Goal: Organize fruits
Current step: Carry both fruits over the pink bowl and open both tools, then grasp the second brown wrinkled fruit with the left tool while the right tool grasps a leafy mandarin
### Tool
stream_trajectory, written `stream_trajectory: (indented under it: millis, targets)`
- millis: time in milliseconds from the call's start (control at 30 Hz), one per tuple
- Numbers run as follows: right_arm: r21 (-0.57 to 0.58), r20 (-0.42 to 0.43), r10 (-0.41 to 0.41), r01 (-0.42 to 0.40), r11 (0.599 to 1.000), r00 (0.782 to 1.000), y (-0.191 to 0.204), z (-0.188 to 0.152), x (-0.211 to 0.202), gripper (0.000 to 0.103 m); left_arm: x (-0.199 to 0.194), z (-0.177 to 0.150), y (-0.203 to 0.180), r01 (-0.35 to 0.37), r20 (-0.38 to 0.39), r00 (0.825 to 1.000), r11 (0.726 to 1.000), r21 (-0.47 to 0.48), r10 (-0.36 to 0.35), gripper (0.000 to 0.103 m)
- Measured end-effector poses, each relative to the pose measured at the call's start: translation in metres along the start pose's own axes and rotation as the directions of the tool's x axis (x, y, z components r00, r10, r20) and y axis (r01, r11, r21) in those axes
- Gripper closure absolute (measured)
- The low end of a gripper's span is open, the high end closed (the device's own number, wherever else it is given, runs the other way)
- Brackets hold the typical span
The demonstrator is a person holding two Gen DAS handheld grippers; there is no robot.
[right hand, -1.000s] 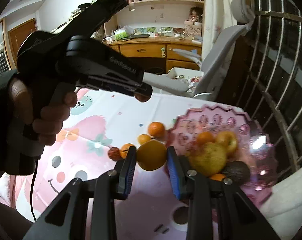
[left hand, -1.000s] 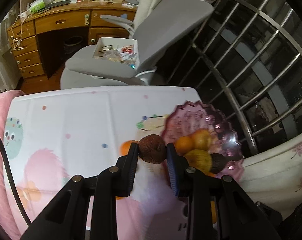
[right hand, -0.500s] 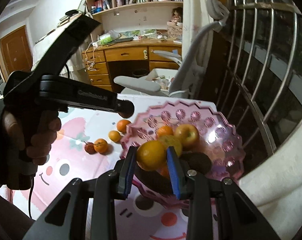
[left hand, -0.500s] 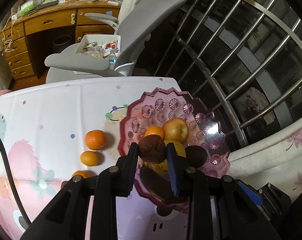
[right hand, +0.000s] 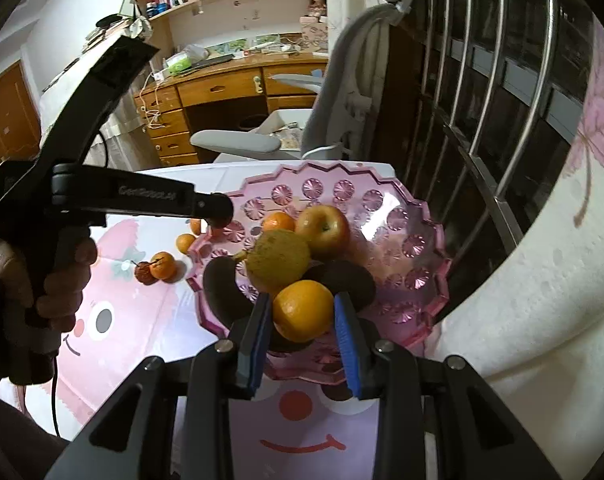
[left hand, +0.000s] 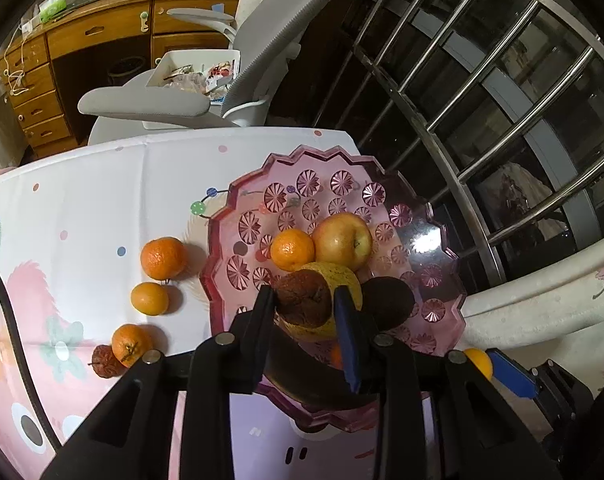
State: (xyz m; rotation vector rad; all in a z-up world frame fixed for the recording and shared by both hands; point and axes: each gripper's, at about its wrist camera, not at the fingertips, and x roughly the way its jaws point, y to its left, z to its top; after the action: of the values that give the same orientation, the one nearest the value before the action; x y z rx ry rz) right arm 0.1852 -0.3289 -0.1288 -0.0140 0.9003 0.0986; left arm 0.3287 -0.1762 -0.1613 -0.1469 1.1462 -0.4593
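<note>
A pink glass fruit bowl [left hand: 325, 192] [right hand: 417, 248] stands at the table's right end and holds an apple [left hand: 341, 240], a tangerine [left hand: 292, 250], a yellow pear [right hand: 278, 260] and dark fruits. My left gripper [left hand: 303, 306] is shut on a brown wrinkled fruit [left hand: 302, 304] above the bowl's left part. My right gripper [right hand: 302, 312] is shut on an orange [right hand: 302, 310] above the bowl's near side. The left gripper [right hand: 218, 216] also shows in the right wrist view, over the bowl's left rim.
Three tangerines [left hand: 162, 258] [left hand: 150, 298] [left hand: 130, 344] and a small shrivelled red fruit [left hand: 104, 360] lie on the cartoon tablecloth [left hand: 94, 208] left of the bowl. A grey office chair [left hand: 222, 64] and wooden desk [left hand: 82, 36] stand behind. Metal window bars [left hand: 481, 92] run along the right.
Both grippers have carried their fruit rightward from the tablecloth to above the bowl and come lower and closer to it. The jaws stay shut on the fruit.
</note>
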Motion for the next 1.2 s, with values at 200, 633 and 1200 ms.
stream_trajectory:
  millis: [200, 633, 1200]
  targets:
    - [0.086, -0.028, 0.053, -0.051, 0.995, 0.998, -0.008, 0.002, 0.005, 0.043, -0.01, -0.008, 0.007, -0.026, -0.015, 1.0, 1.0, -0.013, 0.026, 0.054]
    - [0.131, -0.053, 0.156, -0.148, 0.98, 0.986, 0.033, 0.011, 0.008, 0.035, -0.056, -0.041, 0.061, -0.129, 0.008, 0.992, 0.988, -0.088, 0.13, 0.036]
    - [0.155, -0.105, 0.306, -0.289, 0.945, 0.946, 0.092, 0.021, 0.041, 0.035, -0.054, -0.088, 0.137, -0.176, 0.018, 0.983, 0.969, -0.171, 0.182, 0.033]
